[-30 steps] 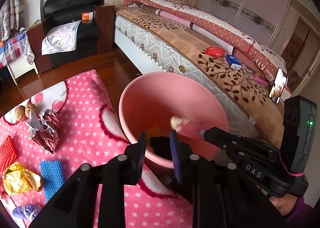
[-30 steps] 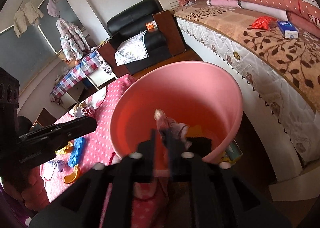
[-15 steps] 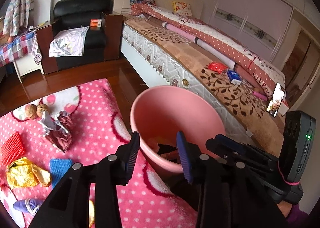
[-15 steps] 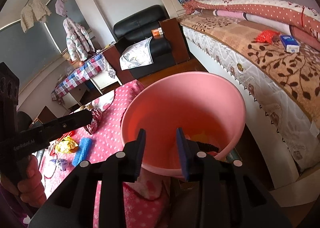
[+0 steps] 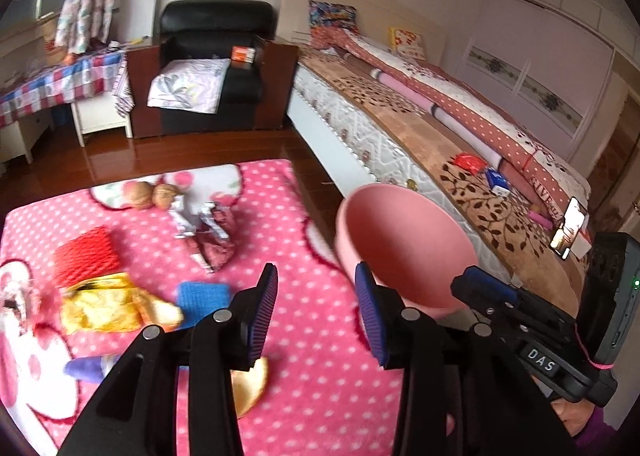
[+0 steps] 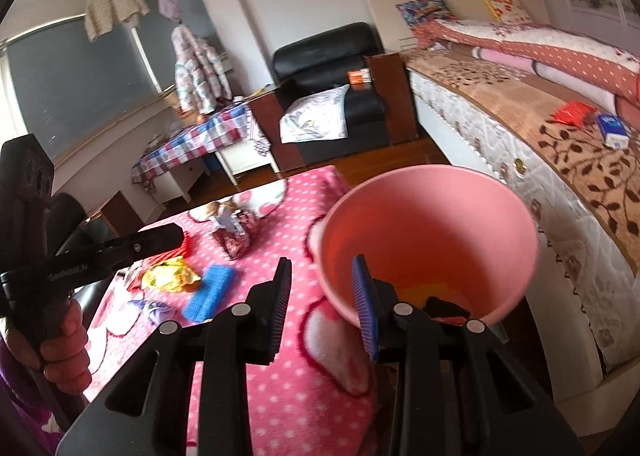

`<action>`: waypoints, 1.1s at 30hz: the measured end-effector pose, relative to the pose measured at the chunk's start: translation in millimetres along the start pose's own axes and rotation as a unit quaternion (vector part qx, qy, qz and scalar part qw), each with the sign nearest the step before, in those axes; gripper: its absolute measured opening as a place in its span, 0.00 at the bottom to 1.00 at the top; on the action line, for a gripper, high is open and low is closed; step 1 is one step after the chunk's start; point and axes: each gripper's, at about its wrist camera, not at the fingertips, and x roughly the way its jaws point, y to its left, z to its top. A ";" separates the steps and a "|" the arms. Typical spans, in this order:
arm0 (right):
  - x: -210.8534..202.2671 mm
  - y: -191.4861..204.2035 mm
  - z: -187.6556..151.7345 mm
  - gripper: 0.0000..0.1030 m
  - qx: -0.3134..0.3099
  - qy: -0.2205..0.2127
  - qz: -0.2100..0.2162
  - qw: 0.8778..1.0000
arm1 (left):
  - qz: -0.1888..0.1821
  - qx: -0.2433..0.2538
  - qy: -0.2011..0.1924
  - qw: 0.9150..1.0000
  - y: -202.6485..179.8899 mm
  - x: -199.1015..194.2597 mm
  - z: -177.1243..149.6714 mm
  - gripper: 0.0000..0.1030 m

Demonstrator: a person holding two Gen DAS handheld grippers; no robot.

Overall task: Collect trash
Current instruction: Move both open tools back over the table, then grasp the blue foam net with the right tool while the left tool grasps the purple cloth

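Observation:
A pink bin (image 5: 404, 248) (image 6: 428, 228) stands beside a table under a pink dotted cloth (image 5: 316, 368) (image 6: 276, 384); yellow and black scraps lie in its bottom. On the cloth lie a crumpled maroon-and-silver wrapper (image 5: 206, 234), a red net (image 5: 86, 262), a gold wrapper (image 5: 104, 306), a blue pad (image 5: 202, 296) (image 6: 210, 290), an orange peel (image 5: 248, 386) and a purple wrapper (image 5: 90, 368). My left gripper (image 5: 316, 312) is open and empty above the cloth. My right gripper (image 6: 322, 308) is open and empty at the bin's near rim.
Two walnuts (image 5: 154, 196) lie behind the maroon wrapper. A bed (image 5: 460, 160) runs along the right, close to the bin, with a red packet, a blue box and a phone on it. A black armchair (image 5: 212, 72) and a checkered table (image 5: 56, 84) stand behind.
The right gripper let its pink scrap fall into the bin and opened. Both grippers drew back and turned left toward the cloth, and the left one opened wider.

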 end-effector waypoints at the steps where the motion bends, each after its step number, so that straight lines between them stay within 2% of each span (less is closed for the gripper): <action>1: -0.4 4.2 -0.4 0.31 -0.005 0.000 0.004 1.000 | 0.009 0.000 -0.006 1.000 5.7 -6.8 -2.1 0.42; 7: 2.9 27.5 -4.2 0.31 -0.027 0.008 0.032 0.999 | 0.063 -0.001 -0.033 0.997 33.7 -39.6 -13.4 0.48; 11: 9.2 38.0 -6.6 0.31 -0.030 0.019 0.054 0.998 | 0.104 -0.022 -0.041 0.994 63.4 -59.7 -23.6 0.48; 15: 19.5 54.2 -9.8 0.31 -0.046 0.034 0.072 0.996 | 0.135 -0.043 -0.041 0.989 89.2 -71.7 -34.2 0.48; 20: 33.4 70.5 -16.7 0.31 -0.062 0.056 0.084 0.993 | 0.171 -0.068 -0.023 0.983 120.1 -74.2 -54.9 0.48; 25: 44.2 80.8 -23.7 0.31 -0.078 0.078 0.090 0.990 | 0.179 -0.096 0.008 0.979 143.0 -63.4 -78.0 0.48; 33: 57.1 91.3 -27.8 0.31 -0.093 0.099 0.090 0.987 | 0.155 -0.120 0.055 0.979 151.5 -28.3 -92.9 0.48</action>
